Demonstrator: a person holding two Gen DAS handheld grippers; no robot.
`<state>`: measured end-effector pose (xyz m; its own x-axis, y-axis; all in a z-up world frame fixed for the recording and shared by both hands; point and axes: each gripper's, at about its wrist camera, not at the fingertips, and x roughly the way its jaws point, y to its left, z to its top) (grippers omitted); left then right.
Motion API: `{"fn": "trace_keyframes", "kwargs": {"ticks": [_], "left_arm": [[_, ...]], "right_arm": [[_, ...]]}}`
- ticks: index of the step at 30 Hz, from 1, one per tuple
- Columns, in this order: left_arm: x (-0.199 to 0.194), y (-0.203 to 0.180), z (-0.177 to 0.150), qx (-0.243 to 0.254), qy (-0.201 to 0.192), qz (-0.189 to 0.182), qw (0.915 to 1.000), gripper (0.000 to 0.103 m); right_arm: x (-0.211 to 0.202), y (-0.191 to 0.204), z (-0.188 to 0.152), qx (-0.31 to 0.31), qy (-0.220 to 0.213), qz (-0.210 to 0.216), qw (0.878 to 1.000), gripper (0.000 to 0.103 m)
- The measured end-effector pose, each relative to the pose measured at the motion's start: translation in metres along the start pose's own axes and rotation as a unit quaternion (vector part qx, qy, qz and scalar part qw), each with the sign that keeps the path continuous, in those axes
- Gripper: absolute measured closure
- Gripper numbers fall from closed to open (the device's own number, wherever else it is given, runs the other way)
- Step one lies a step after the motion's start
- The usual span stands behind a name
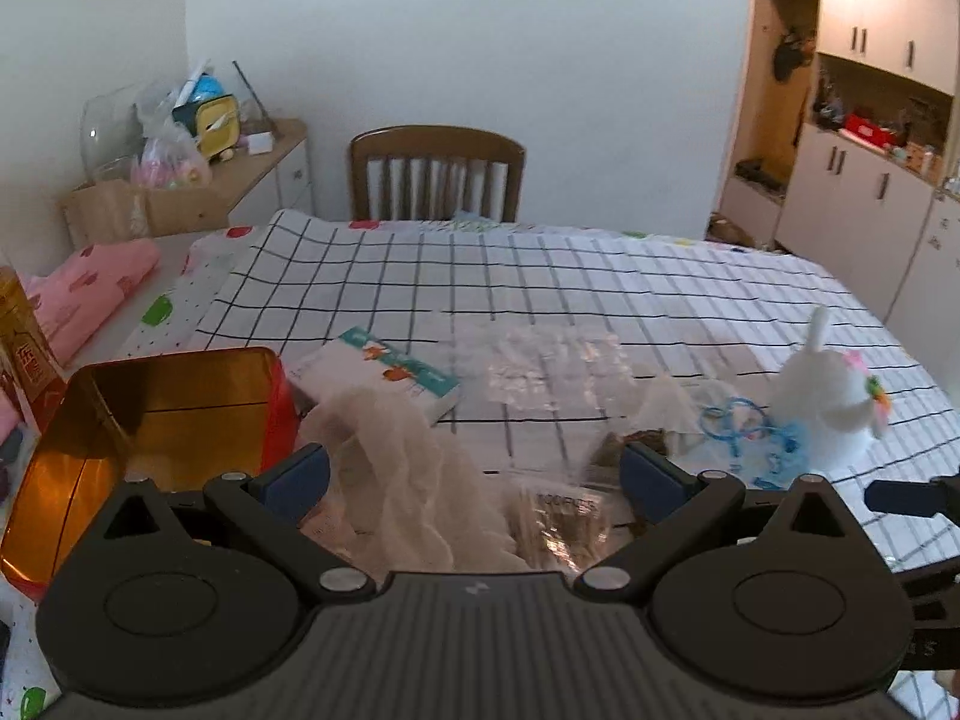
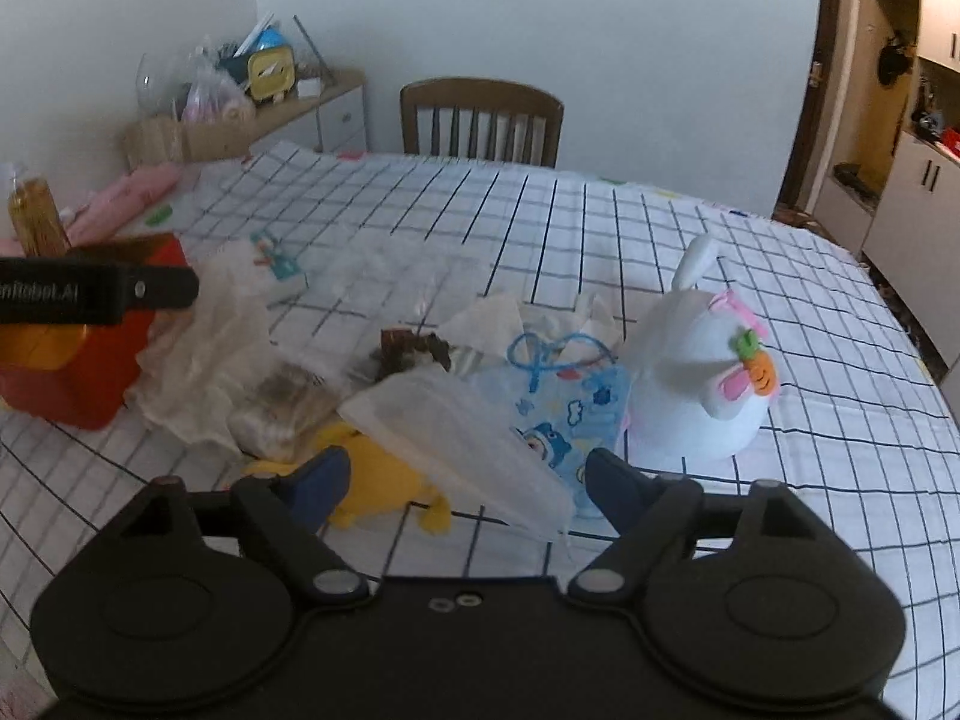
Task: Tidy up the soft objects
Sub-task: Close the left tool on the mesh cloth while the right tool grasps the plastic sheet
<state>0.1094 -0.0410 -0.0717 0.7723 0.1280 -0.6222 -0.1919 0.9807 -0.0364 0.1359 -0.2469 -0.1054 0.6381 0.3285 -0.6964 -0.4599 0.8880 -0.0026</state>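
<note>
1. We saw the soft things heaped near the table's [image 2: 720,240] front edge: a translucent pouch [image 2: 462,444] lay slantwise over a yellow plush [image 2: 378,480] and a blue printed bag [image 2: 570,414], its long axis running from far-left to near-right.
2. The right gripper [image 2: 465,480] stood wide with nothing pinched; the pouch and plush lay between and just ahead of its fingers, so we judged this hand the nearer.
3. The left gripper [image 1: 474,480] was also spread wide, empty, over a gauzy cloth [image 1: 396,468] and a crinkly packet [image 1: 558,522].
4. A white plush rabbit [image 2: 696,384] sat upright just right of the heap.
5. An open red tin [image 1: 150,414] stood toward the left edge; the table's far half lay open.
</note>
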Motion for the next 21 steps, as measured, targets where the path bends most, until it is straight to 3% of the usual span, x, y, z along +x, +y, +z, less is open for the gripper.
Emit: {"fn": "trace_keyframes", "kwargs": {"ticks": [8, 16, 21], "left_arm": [[0.029, 0.0, -0.002, -0.008, 0.02, 0.021, 0.9995, 0.0], [0.063, 0.009, -0.003, -0.023, 0.052, 0.037, 0.9977, 0.0], [0.084, 0.009, -0.005, -0.02, 0.078, 0.041, 0.9959, 0.018]], "right_arm": [[0.018, -0.011, 0.0, -0.03, 0.014, 0.005, 0.999, 0.021], [0.033, -0.013, 0.001, -0.054, 0.027, 0.014, 0.998, 0.031], [0.041, -0.013, 0.002, -0.073, 0.034, 0.017, 0.997, 0.037]]}}
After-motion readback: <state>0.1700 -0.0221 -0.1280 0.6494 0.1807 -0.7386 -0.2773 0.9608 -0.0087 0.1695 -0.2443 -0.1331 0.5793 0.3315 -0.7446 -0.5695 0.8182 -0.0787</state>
